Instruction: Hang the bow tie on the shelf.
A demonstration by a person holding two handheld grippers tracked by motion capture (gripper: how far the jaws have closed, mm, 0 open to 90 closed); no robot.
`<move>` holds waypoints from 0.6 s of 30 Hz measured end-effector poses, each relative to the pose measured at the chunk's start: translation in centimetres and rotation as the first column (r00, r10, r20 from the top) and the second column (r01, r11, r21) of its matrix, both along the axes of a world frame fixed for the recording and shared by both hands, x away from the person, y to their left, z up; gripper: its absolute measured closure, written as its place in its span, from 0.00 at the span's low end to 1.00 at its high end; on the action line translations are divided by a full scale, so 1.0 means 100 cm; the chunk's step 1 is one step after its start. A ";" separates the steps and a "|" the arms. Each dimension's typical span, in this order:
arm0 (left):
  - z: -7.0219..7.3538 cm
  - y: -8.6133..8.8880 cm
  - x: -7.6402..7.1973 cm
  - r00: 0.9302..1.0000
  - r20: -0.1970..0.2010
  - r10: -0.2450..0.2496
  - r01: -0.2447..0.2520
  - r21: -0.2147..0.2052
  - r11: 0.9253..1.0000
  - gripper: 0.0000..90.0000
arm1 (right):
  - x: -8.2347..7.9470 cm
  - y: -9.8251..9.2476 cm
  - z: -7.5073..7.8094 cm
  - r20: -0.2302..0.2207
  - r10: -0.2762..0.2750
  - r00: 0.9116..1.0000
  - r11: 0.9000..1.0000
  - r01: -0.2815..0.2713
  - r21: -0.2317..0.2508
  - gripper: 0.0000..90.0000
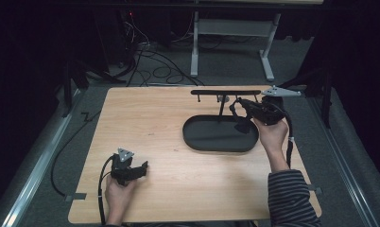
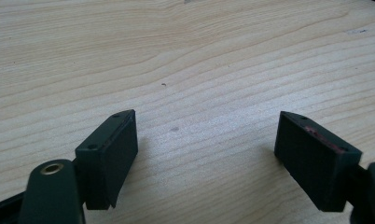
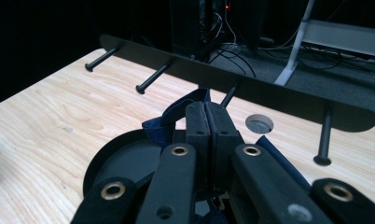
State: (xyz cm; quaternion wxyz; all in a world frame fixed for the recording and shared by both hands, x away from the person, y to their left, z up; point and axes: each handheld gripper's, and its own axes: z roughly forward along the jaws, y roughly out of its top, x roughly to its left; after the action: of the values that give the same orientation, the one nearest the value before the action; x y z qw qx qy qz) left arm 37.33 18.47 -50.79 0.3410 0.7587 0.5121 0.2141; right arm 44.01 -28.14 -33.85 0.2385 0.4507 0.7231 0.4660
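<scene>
Two claws: right claw (image 3: 207,122) clamps dark strap (image 3: 176,114) before peg rack (image 3: 251,88); left claw (image 2: 206,154) wide.

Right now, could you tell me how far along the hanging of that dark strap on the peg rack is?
Done: the right gripper is shut on the dark blue strap, lifted above the black tray. In hand: it holds the strap near the rack. Left: no peg carries the strap yet. The left gripper rests open on the table.

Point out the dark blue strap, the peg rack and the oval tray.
dark blue strap (image 3: 178,109), right gripper view, its folded loop.
peg rack (image 3: 279,95), right gripper view, its flat bar.
oval tray (image 1: 211,135), high view, its bare floor.
</scene>
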 end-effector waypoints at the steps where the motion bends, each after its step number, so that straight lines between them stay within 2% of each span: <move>1: 0.000 0.000 0.000 1.000 0.000 0.000 0.000 0.000 1.000 0.24 | 0.002 0.000 0.001 -0.001 -0.004 1.000 1.000 0.004 -0.003 1.00; 9: 0.000 0.000 0.000 1.000 0.001 0.001 -0.001 0.000 1.000 0.24 | 0.014 0.001 0.004 0.003 -0.017 1.000 1.000 0.017 0.001 1.00; 18: 0.000 0.000 0.000 1.000 0.001 0.001 -0.001 -0.003 1.000 0.24 | 0.027 0.001 -0.003 -0.016 -0.053 0.998 0.999 0.053 -0.005 1.00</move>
State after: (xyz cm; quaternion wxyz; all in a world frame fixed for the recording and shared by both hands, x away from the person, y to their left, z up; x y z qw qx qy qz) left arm 37.34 18.49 -50.80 0.3423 0.7578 0.5127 0.2138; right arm 46.70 -28.08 -34.11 0.2458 0.4729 0.7138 0.4543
